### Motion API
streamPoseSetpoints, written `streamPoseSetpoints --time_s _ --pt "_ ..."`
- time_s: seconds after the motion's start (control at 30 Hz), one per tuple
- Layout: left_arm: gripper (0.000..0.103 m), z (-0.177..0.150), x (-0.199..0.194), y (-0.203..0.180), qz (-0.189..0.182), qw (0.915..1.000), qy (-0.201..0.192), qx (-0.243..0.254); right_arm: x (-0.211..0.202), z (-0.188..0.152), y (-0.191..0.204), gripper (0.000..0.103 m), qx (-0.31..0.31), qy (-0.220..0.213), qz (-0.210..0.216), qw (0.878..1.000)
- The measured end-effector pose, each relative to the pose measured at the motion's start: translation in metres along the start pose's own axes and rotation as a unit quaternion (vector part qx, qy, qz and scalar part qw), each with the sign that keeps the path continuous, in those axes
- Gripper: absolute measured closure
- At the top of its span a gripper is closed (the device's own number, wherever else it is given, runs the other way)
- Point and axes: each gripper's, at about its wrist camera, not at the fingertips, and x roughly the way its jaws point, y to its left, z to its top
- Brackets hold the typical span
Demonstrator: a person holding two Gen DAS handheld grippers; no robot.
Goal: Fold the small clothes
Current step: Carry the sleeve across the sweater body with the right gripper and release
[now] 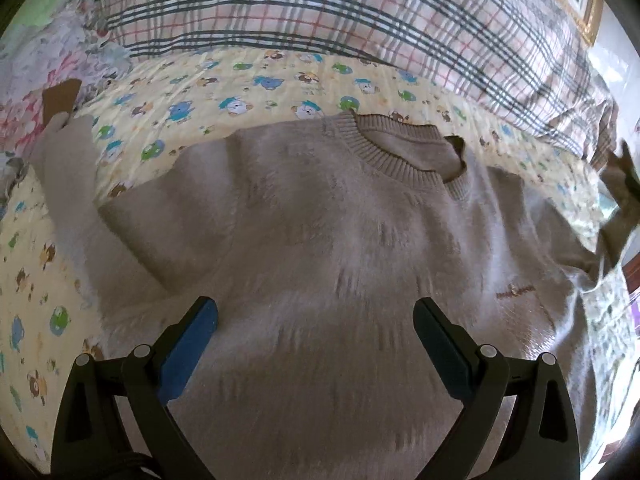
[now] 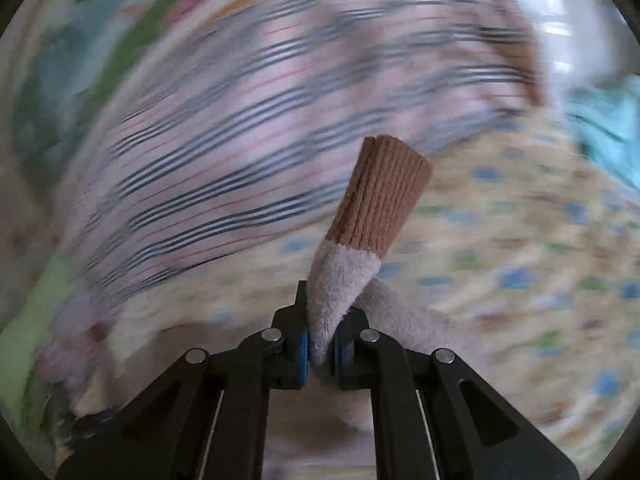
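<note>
Beige and fluffy, the sweater (image 1: pixel 328 240) lies front-up and spread flat on the cartoon-print bedsheet (image 1: pixel 256 88), filling the space ahead of the left gripper (image 1: pixel 316 316). That gripper hangs over the lower body of the knit with its blue-padded jaws spread wide, nothing between them. Off to its left one sleeve (image 1: pixel 68 184) stretches away across the sheet; straight ahead sits the ribbed collar (image 1: pixel 404 160), and beyond it a plaid blanket (image 1: pixel 320 16) is heaped. Over to the right gripper (image 2: pixel 322 344): its jaws are pressed tight on the other sleeve (image 2: pixel 340 292), and the brown ribbed cuff (image 2: pixel 384 192) sticks up just past the fingertips. Everything behind that cuff is smeared with blur.
</note>
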Motion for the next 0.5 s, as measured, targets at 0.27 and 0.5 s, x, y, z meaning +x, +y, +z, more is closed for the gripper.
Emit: streamPoseSetpoints --time_s 0.27,0.5 --pt "0.004 -0.021 -0.024 0.041 -0.033 0.9984 -0.004 -0.045 0.095 -0.081 0.152 0.093 -0.086 0.104 0.114 0.984" --pt "0.004 -0.032 -0.027 0.065 -0.054 0.9956 0.003 -0.077 0.148 -0.160 0.214 0.089 -0.135 0.216 0.161 0.953"
